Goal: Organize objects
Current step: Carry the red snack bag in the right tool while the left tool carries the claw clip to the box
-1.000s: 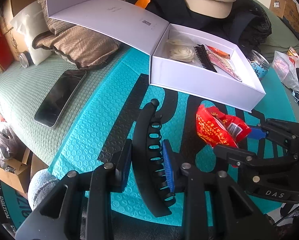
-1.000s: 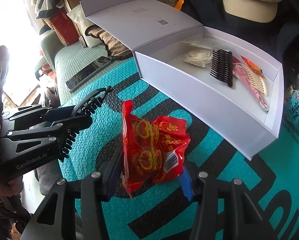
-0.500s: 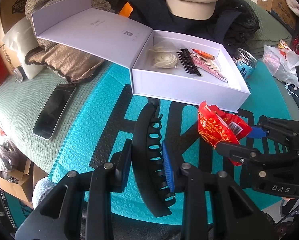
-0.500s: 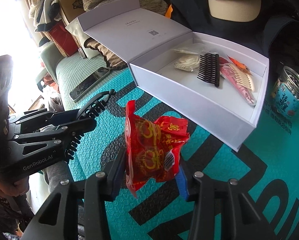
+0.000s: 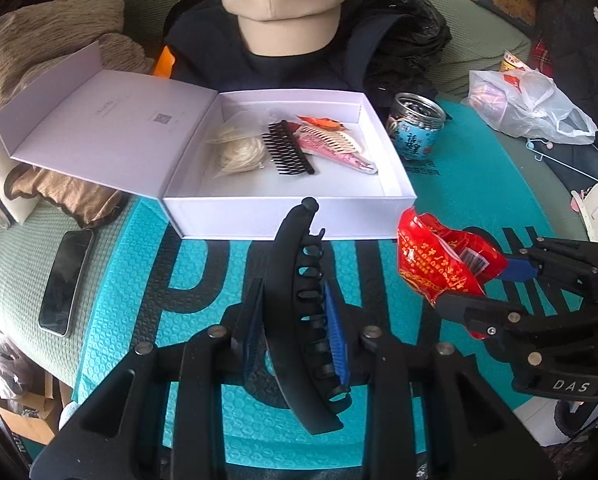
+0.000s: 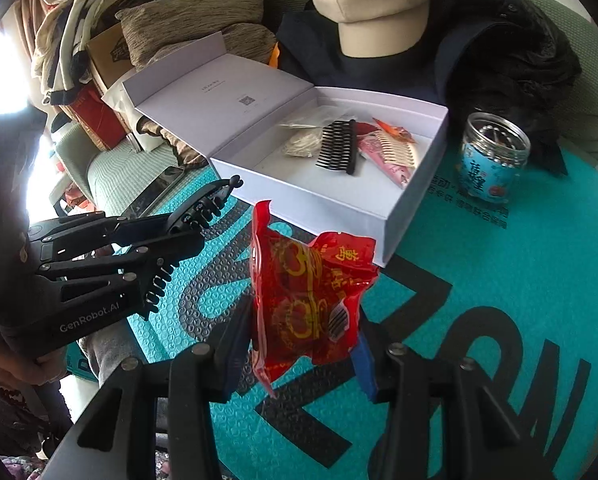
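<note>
Here, the left gripper (image 5: 295, 320) clenched a black hair clip (image 5: 299, 304) lengthwise; the right gripper (image 6: 303, 344) pinched a red packet (image 6: 311, 300). Both hung just before the near edge of the open white box (image 5: 291, 216), likely bound for it.

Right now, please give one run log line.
left gripper: holds hair clip | right gripper: holds red packet | white box: open

A long black curved hair clip (image 5: 299, 304) with a toothed inner edge stood lengthwise between the left gripper's fingers (image 5: 335, 336), its knobbed tip toward the box. A crinkled red snack packet (image 6: 311, 300) with gold print hung upright between the right gripper's fingers (image 6: 363, 360). The white box (image 5: 291, 216) lay open, lid folded left, holding a black comb (image 5: 289, 154), a pink comb (image 5: 335, 148) and a pale bundle (image 5: 241, 154).
</note>
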The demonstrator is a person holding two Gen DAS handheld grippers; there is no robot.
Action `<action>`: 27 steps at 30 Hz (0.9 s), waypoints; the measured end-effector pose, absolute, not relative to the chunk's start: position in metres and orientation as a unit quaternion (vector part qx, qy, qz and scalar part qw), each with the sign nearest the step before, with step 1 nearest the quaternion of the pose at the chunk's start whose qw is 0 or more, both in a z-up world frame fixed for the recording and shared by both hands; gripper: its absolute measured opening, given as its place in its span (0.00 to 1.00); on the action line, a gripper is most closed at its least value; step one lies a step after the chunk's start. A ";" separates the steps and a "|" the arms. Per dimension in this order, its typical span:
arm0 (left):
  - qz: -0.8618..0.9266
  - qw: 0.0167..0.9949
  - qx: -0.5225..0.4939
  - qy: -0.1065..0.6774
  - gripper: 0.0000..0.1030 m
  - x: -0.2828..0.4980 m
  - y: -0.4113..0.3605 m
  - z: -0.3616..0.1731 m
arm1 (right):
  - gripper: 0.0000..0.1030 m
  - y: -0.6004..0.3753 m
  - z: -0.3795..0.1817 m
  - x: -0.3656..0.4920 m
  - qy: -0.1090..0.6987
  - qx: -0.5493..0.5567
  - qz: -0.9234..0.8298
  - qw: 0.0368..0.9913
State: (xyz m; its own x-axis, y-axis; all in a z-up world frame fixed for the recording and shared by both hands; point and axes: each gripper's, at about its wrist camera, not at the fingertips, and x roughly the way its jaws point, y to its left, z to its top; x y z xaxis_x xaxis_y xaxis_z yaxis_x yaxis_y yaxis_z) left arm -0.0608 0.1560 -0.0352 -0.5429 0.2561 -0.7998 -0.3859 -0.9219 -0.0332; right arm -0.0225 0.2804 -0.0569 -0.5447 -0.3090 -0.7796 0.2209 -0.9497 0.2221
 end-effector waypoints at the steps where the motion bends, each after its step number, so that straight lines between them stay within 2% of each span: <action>1: 0.874 0.190 -0.440 0.075 0.27 -0.060 0.162 -0.034 | 0.44 0.285 -0.056 -0.020 -0.052 0.451 -0.879 0.146; 11: 0.865 0.221 -0.442 0.083 0.27 -0.064 0.194 -0.027 | 0.44 0.304 -0.045 -0.014 -0.065 0.449 -0.882 0.124; 27: 0.866 0.212 -0.447 0.071 0.27 -0.111 0.205 -0.013 | 0.44 0.310 -0.028 -0.054 -0.056 0.430 -0.889 0.147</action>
